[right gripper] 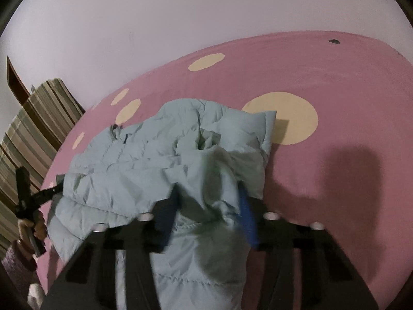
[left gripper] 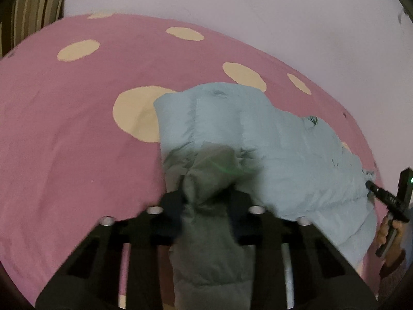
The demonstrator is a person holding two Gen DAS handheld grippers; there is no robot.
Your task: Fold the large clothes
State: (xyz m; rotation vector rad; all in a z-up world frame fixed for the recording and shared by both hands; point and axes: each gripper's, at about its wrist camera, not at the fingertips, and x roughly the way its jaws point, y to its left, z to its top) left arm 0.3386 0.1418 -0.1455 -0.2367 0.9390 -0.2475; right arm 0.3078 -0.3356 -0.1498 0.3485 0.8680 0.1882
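Your left gripper (left gripper: 207,190) is black, with a wide flat frame and long slots cut through it. Four round silver studs sit in a row across the frame. Its fingers (left gripper: 172,206) look dark. Your right gripper (right gripper: 207,204) has the same black frame and silver studs, but its fingers (right gripper: 247,217) have bright blue pads. From the side it is a thin black stick with a tiny green light. You wear a dark knitted sleeve (left gripper: 391,268).

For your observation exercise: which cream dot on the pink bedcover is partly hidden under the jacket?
The largest cream dot: the pale blue jacket overlaps its edge, while the smaller dots lie uncovered.
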